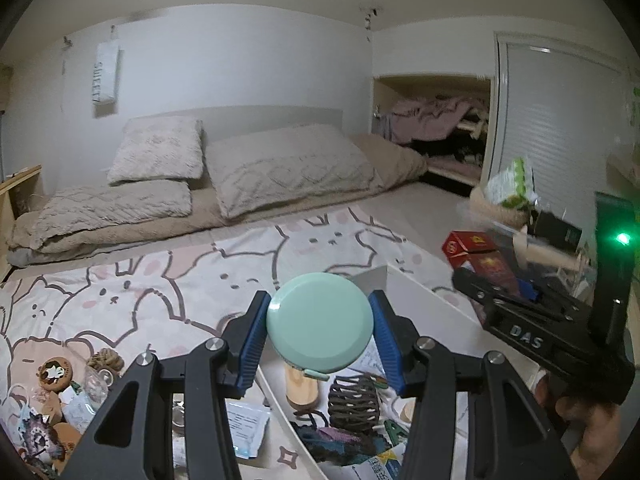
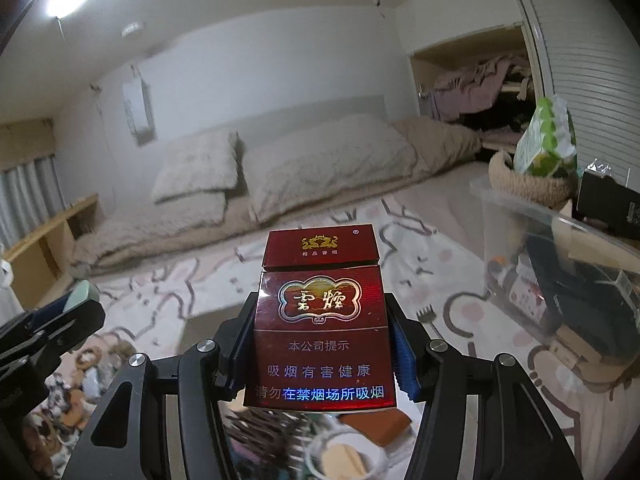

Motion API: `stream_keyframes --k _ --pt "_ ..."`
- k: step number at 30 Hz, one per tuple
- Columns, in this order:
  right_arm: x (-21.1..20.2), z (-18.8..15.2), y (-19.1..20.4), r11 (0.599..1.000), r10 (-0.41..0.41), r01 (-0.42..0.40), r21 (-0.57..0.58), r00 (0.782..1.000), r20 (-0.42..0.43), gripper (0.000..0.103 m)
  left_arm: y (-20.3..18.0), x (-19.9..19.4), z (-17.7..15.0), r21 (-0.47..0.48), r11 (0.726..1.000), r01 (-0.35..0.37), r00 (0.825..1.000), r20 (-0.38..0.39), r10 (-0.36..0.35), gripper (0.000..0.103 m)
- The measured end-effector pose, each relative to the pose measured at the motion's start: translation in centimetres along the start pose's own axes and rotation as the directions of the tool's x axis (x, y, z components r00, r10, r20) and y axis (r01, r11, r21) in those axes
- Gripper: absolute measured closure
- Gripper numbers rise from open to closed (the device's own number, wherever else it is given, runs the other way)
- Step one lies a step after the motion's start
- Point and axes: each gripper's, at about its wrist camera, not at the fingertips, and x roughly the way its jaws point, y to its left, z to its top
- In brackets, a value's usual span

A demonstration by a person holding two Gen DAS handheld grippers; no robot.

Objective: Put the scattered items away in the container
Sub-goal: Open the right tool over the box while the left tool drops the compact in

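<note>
Mint disc (image 1: 320, 322): pinched between the blue pads of the left gripper (image 1: 320, 332), held above the white container (image 1: 424, 292).
Red cigarette pack (image 2: 324, 320): clamped upright in the right gripper (image 2: 320, 354).
Surroundings: bunny-print sheet (image 1: 160, 288), scattered trinkets (image 1: 56, 372), clear bin (image 2: 560, 264) alongside.
Writing: "DAS" is read on the right gripper's body; Chinese health warning is printed on the pack.

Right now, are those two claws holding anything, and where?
Left gripper clamps a mint round case by its rim; right gripper clamps a red cigarette pack by its sides.
</note>
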Motion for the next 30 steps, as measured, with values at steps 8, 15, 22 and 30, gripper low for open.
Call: stream_keyframes --k 8,15,22,30 --pt "3.8 -1.6 -0.2 0.999 -0.035 0.031 -0.031 0.991 -0.133 0.045 -1.3 2.8 -1.2 0.008 1.0 0.024 0.998 -0.067 -0.023 0.053" --pt "4.8 -2.1 -1.2 0.999 -0.038 0.035 -0.015 0.982 -0.185 0.045 -1.8 5.4 -1.7 0.006 0.999 0.046 0.989 -0.14 -0.044 0.053" --pt "4.9 -2.5 -1.3 0.989 -0.129 0.11 -0.094 0.965 -0.228 0.014 -2.0 8.5 -1.4 -0.002 0.998 0.061 0.97 -0.234 -0.059 0.053" --pt "3.6 -2.0 -2.3 0.992 -0.116 0.104 -0.068 0.973 -0.201 0.005 -2.5 11.3 -1.5 0.024 0.998 0.052 0.946 -0.322 -0.041 0.053"
